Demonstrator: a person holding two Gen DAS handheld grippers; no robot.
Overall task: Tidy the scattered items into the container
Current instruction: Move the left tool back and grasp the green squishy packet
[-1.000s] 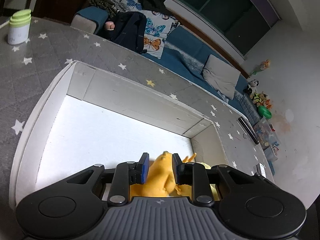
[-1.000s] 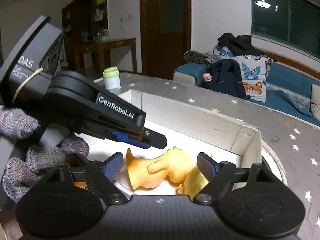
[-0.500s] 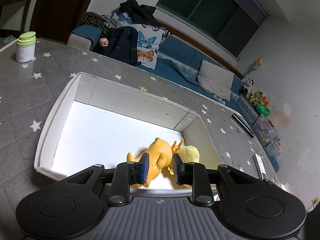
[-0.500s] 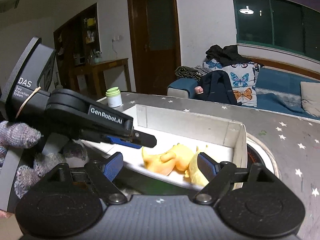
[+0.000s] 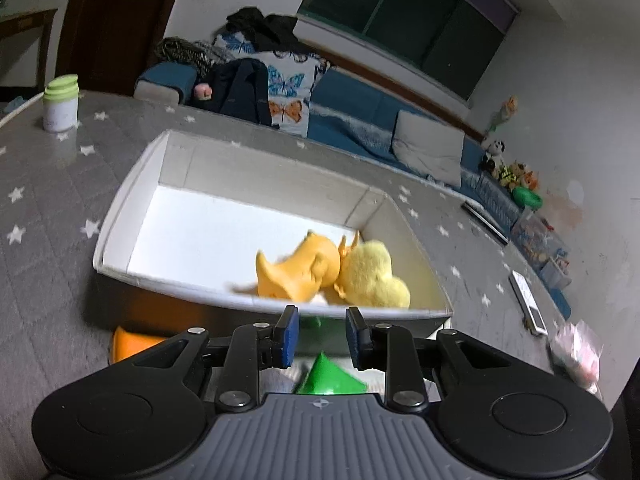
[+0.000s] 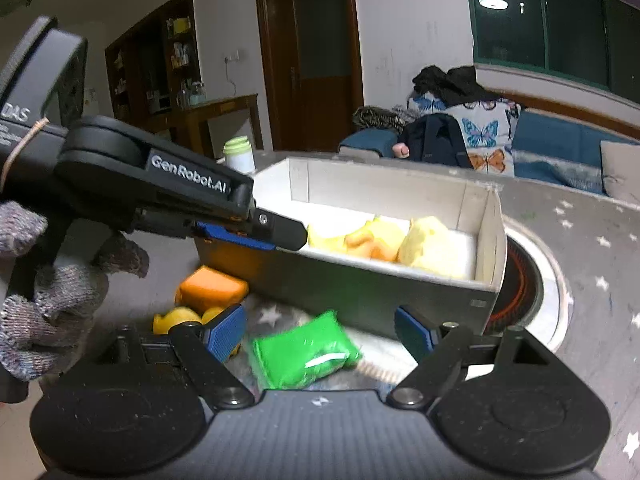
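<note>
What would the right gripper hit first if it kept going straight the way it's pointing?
Probably the green packet lying on the table between the right gripper's open jaws; beyond it stands the white box's near wall. Depth is unclear.

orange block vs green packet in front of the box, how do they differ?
Shape: the orange block is a hard-edged solid; the green packet is a soft, glossy pouch.
Place: the orange block lies nearer the left gripper; the green packet lies between the right gripper's fingers, untouched.
Shared: both lie on the grey tablecloth, outside the white box.

White open box (image 5: 120, 216) mid-frame – orange toy (image 5: 300, 270) and yellow plush (image 5: 370, 276) inside; green packet (image 6: 304, 354), orange block (image 6: 212, 290) below, outside.
</note>
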